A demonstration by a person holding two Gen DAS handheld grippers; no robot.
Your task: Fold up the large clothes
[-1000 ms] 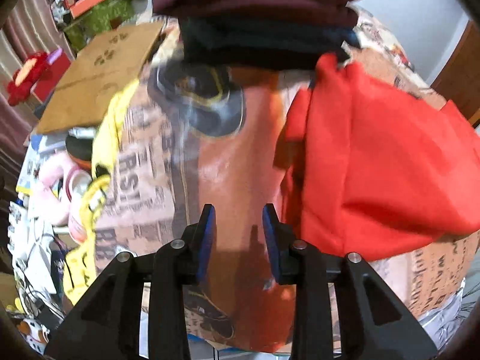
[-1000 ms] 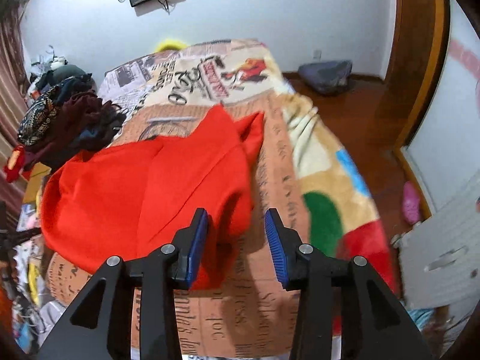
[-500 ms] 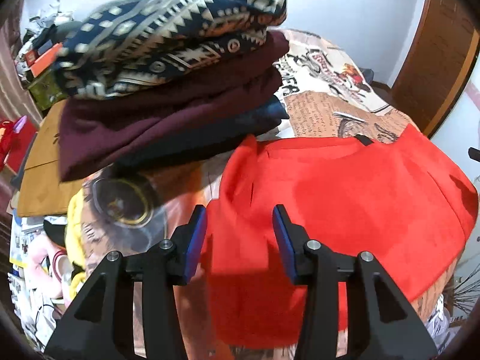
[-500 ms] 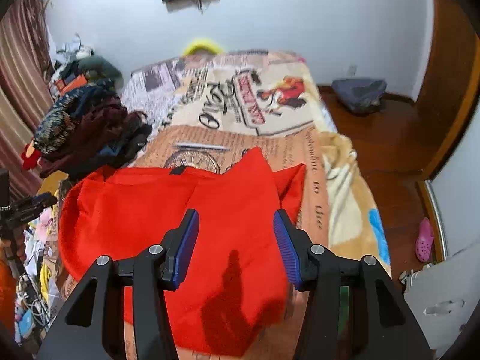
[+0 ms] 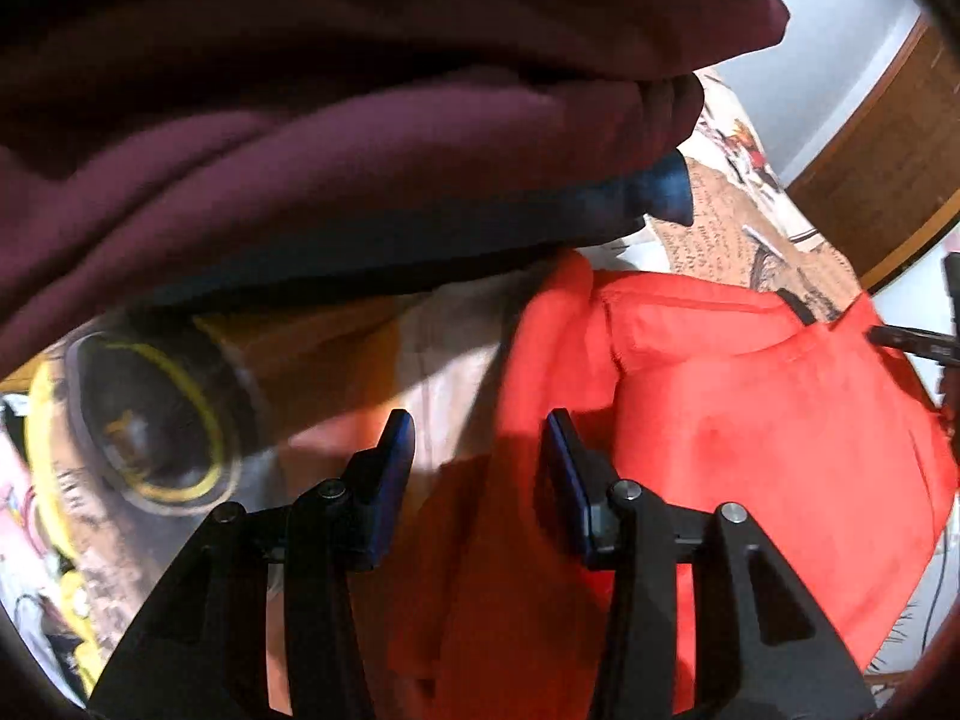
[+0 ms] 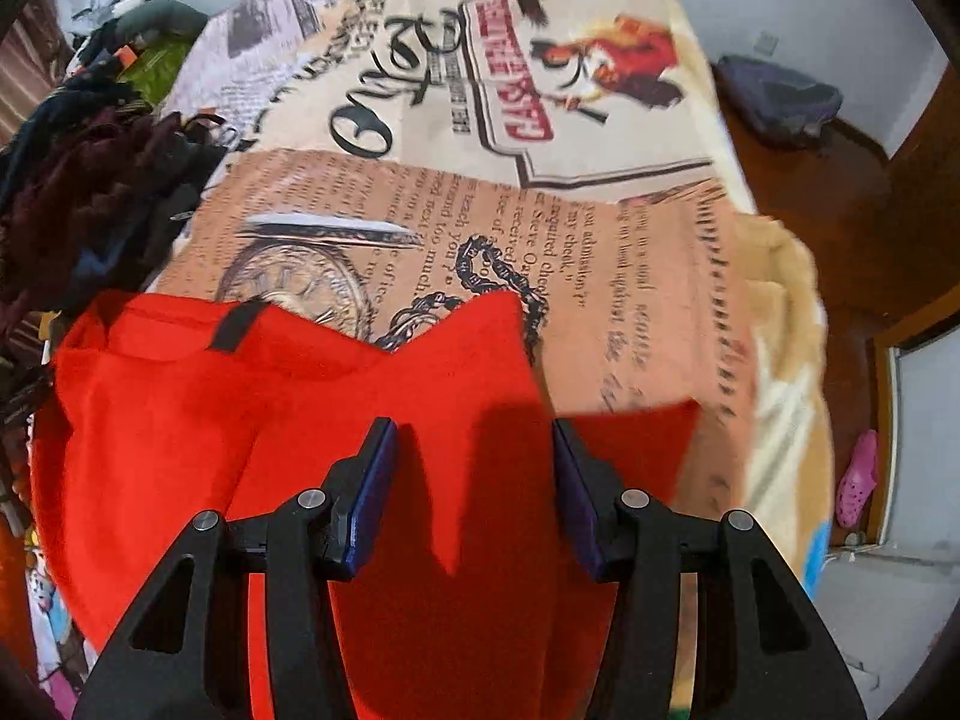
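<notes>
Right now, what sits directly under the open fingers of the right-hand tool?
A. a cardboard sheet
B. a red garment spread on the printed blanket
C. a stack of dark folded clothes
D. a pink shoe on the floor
B: the right gripper hangs with its jaws apart over the red garment, which lies spread on the printed blanket.

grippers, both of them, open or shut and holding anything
Left gripper: open, holding nothing, at the edge of the red garment.
Right gripper: open, holding nothing, over the red garment.
</notes>
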